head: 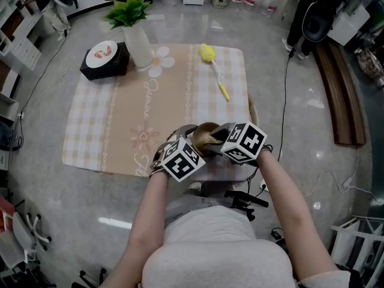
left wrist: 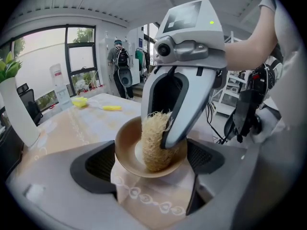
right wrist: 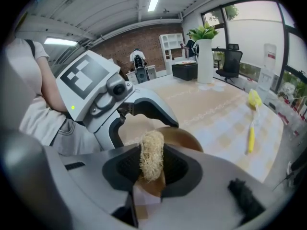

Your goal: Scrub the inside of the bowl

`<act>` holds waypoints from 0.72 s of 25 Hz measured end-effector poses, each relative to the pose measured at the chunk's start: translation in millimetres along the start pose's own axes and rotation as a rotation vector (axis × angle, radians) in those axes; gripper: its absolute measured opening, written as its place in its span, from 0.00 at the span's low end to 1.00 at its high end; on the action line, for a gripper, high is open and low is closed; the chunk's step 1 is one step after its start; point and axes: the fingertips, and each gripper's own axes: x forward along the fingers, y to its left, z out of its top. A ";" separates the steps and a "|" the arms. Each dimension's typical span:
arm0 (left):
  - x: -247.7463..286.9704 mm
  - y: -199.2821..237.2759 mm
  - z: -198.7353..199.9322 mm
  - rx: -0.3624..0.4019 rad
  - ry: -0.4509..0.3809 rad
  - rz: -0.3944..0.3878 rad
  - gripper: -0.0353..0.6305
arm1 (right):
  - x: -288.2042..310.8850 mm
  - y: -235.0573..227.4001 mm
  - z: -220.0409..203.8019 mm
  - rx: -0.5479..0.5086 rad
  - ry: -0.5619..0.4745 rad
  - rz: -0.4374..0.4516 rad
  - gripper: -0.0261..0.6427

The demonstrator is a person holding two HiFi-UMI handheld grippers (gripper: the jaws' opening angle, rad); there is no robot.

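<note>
Head view, hidden: the bowl (head: pixel 207 134) is mostly covered by the two marker cubes. Only a brown rim arc shows, and neither pair of jaws can be read here.
Head view, pose: the left gripper (head: pixel 193 140) and right gripper (head: pixel 217 138) meet nose to nose over the near edge of the cloth-covered surface (head: pixel 114 125). Bare forearms converge from the body.
Head view, rest: a yellow brush (head: pixel 213 65) lies at the far side, well apart from the bowl. A vase (head: pixel 138 45) with a plant stands just beside a black box (head: pixel 107 68) that carries a plate (head: pixel 102 53).
Left gripper view, jaws: they are wide apart, with the pads on the bowl's two sides, gripping it. The bowl is tilted with its opening toward the camera.
Left gripper view, only here: a loofah scrubber (left wrist: pixel 154 145) stands inside the bowl with its lower end on the inner wall. The right gripper comes in from above. One of its jaws lies along the scrubber, the other is behind it.
Left gripper view, cut off: the gripper body hides the bowl's underside. A person (left wrist: pixel 118 68) stands far back by the windows.
Right gripper view, jaws: they are narrow and clamped on the scrubber, which sits upright between the pads.
Right gripper view, hidden: the scrubber and jaws block the bowl's inside. Only a rim arc shows at the right, and contact cannot be told here.
Right gripper view, pose: the left gripper faces the camera with its cube up-left and an arm behind it.
</note>
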 end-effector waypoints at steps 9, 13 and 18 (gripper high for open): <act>-0.2 1.0 0.8 0.001 0.000 0.000 0.77 | 2.9 -36.1 3.2 0.085 -0.074 -0.155 0.19; -0.4 0.8 0.0 0.000 -0.002 -0.001 0.77 | -1.1 -48.2 -2.8 0.100 -0.056 -0.233 0.19; -0.3 1.0 0.0 0.000 0.000 0.000 0.77 | -6.0 -50.4 -8.3 0.091 0.002 -0.272 0.19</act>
